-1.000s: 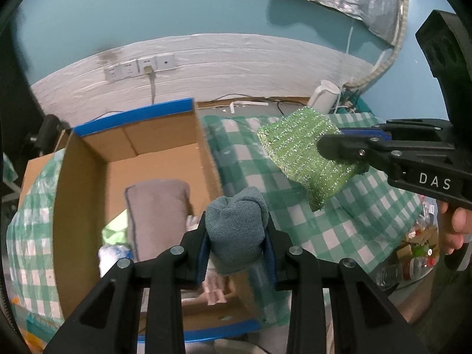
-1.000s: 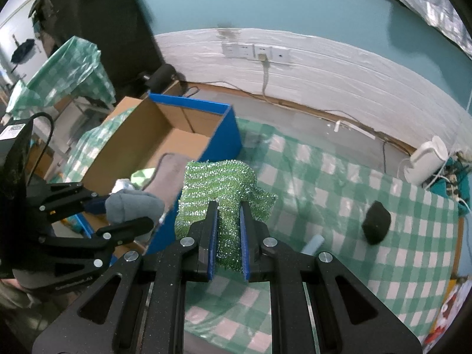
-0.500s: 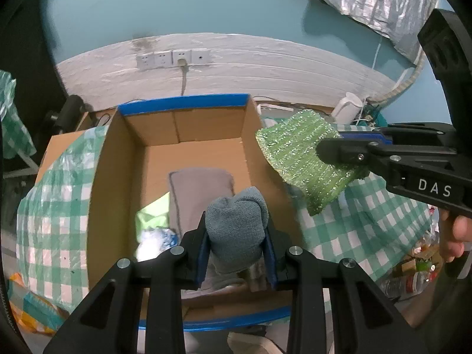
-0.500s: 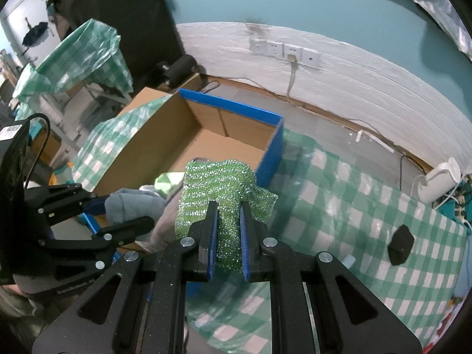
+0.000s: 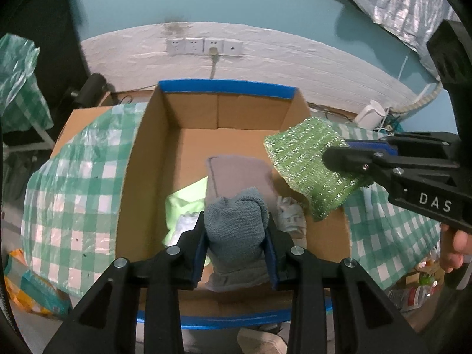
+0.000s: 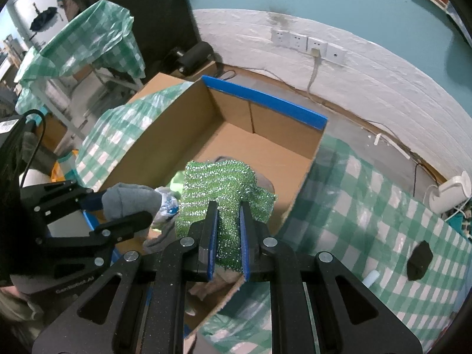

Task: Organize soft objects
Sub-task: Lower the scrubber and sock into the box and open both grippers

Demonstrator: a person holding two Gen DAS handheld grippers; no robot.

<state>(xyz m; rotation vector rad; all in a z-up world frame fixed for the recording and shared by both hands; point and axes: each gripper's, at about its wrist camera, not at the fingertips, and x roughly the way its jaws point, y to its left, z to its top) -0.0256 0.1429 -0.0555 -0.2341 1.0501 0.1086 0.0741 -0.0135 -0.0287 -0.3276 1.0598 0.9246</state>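
Left hand-held gripper (image 5: 236, 236), jaws opening around the grey sock (image 5: 236, 224): release over the cardboard box (image 5: 147, 159) at frame centre; right hand-held gripper (image 6: 229, 236) pinches the green cloth (image 6: 218, 183).

One cardboard box (image 5: 224, 115), one grey sock (image 5: 236, 224), one green scouring cloth (image 5: 306, 165), two grippers, four wall sockets.

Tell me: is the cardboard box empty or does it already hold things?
Not empty. The cardboard box already holds a flat grey cloth, something light green and a whitish item on its floor.
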